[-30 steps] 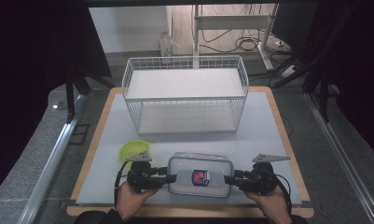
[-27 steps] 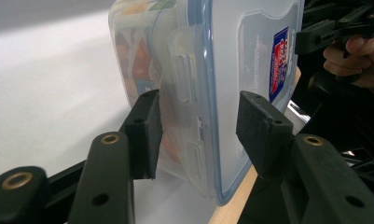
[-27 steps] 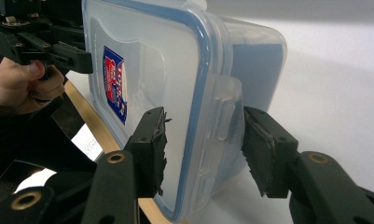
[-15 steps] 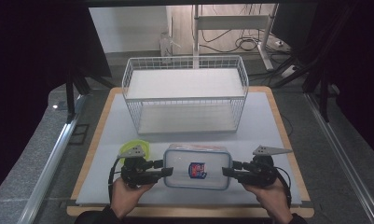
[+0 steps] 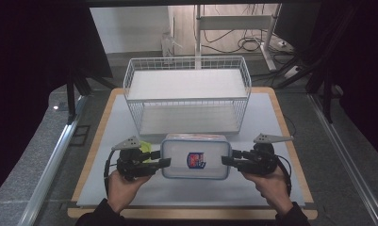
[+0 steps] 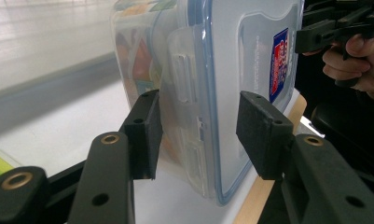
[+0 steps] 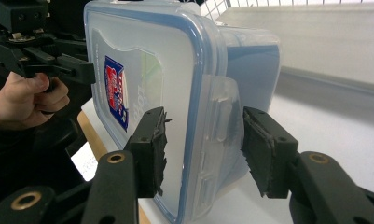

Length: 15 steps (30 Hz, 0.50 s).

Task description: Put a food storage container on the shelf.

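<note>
A clear plastic food container (image 5: 193, 157) with a blue-rimmed lid and a red-and-blue label hangs above the table's front, lid up. My left gripper (image 5: 164, 162) is shut on its left end and my right gripper (image 5: 224, 161) on its right end. In the left gripper view the container (image 6: 231, 60) stands between the two pads of my left gripper (image 6: 198, 121), over a side latch. The right gripper view shows the container (image 7: 147, 70) clamped the same way in my right gripper (image 7: 203, 135). Colourful contents show through the wall.
A white wire basket shelf (image 5: 186, 94) with two levels stands at the back middle of the white mat (image 5: 271, 117). A small yellow-green object (image 5: 149, 150) lies on the mat just behind the left gripper. The wooden table edge runs close to the hands.
Both hands have lifted the container off the mat and carried it a little toward the wire basket. The grip on both ends is unchanged.
</note>
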{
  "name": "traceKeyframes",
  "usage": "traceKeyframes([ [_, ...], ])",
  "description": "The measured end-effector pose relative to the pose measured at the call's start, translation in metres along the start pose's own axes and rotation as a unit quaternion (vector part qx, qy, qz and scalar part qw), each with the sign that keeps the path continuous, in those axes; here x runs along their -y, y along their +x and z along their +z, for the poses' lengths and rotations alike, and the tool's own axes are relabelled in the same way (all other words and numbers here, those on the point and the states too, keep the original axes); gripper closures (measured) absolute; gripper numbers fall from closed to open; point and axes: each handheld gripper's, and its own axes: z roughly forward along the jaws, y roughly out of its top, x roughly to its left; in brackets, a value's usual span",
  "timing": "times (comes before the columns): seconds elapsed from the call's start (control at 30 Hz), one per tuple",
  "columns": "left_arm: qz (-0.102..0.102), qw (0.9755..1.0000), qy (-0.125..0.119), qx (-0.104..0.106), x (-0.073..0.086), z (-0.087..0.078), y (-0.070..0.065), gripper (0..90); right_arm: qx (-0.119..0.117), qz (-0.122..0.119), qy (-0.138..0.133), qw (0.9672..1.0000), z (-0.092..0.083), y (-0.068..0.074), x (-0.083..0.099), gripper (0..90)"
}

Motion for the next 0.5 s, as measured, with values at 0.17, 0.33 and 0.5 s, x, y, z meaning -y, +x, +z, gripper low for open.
traceKeyframes([
  [0.17,0.003,1.0,-0.008,-0.002,-0.013,-0.003,0.002,51.5,0.002,-0.005,-0.01,0.9999,-0.001,0.0,-0.014,51.3],
  [0.33,0.005,0.9999,-0.014,-0.004,-0.026,-0.006,0.004,51.5,0.001,-0.008,-0.018,0.9998,-0.002,-0.001,-0.03,51.3],
  [0.5,0.003,0.9998,-0.02,-0.007,-0.037,-0.009,0.007,51.5,0.0,-0.009,-0.024,0.9997,-0.002,-0.002,-0.043,51.3],
])
